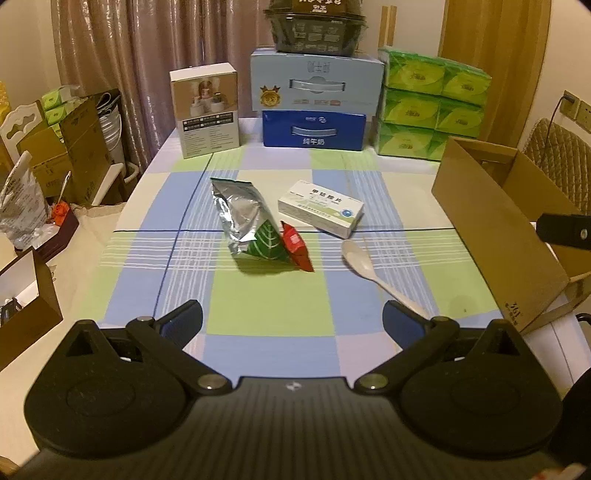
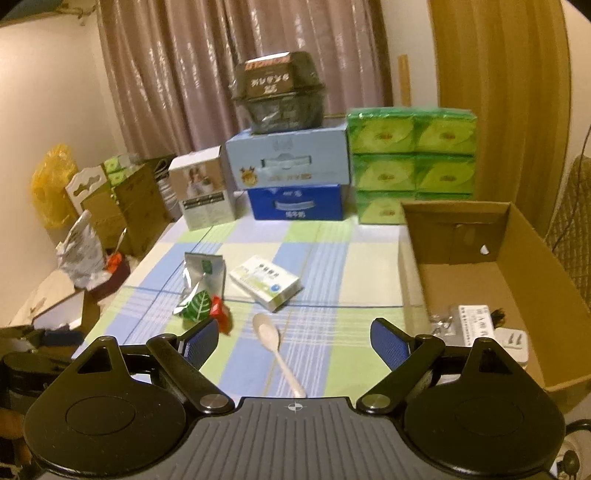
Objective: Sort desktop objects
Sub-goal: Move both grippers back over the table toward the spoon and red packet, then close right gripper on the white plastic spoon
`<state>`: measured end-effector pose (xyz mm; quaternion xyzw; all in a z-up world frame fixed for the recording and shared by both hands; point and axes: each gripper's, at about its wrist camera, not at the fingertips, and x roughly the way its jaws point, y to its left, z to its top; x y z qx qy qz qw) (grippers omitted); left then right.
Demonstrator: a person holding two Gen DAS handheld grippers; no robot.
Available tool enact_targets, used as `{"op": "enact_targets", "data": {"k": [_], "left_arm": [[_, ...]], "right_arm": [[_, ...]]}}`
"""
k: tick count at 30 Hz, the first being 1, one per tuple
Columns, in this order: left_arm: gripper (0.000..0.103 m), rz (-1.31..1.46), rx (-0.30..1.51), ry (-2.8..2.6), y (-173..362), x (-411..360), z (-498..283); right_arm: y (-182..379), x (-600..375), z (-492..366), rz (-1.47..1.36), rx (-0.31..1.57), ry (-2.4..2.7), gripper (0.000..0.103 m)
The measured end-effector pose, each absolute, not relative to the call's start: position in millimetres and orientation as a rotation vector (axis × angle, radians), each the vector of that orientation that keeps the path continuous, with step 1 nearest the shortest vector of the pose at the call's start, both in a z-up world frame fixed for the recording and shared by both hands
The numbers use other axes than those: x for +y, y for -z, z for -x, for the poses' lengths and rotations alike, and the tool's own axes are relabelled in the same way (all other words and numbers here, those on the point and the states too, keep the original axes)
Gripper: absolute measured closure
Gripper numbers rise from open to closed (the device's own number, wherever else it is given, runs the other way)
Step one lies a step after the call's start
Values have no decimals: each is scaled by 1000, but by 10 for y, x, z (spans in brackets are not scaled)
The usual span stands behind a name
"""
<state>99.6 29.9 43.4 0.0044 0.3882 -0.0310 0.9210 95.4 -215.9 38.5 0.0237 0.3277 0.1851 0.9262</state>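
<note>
On the checked tablecloth lie a silver foil bag, a green leaf-print packet, a red packet, a white medicine box and a white plastic spoon. My left gripper is open and empty, hovering near the front of the table, the spoon handle by its right finger. My right gripper is open and empty above the spoon. The foil bag, green packet, red packet and medicine box lie ahead of it.
An open cardboard box at the table's right holds a white adapter and small items. Milk cartons, a black bowl, a white box and green tissue packs line the back edge. Boxes and bags crowd the left floor.
</note>
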Motion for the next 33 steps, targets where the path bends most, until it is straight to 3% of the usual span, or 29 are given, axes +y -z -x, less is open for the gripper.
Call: {"op": "enact_targets", "data": {"k": [17,23,28,33], "left_arm": [[2,-15,830,61,-209,470,-1242],[9,-41,821,85,-86,483,-1427],[23,-38,816,107,66,461,-1645],[28,-27,809,142,256,420,-1848]], "right_arm": [[46,-1829,-1217,26,745,-429,16],[351,-1681,-1437,90,776,-465,18],[642,-1595,-1653,118,813,-524,38],[898,-1530,-1845,162,817,-555,43]]}}
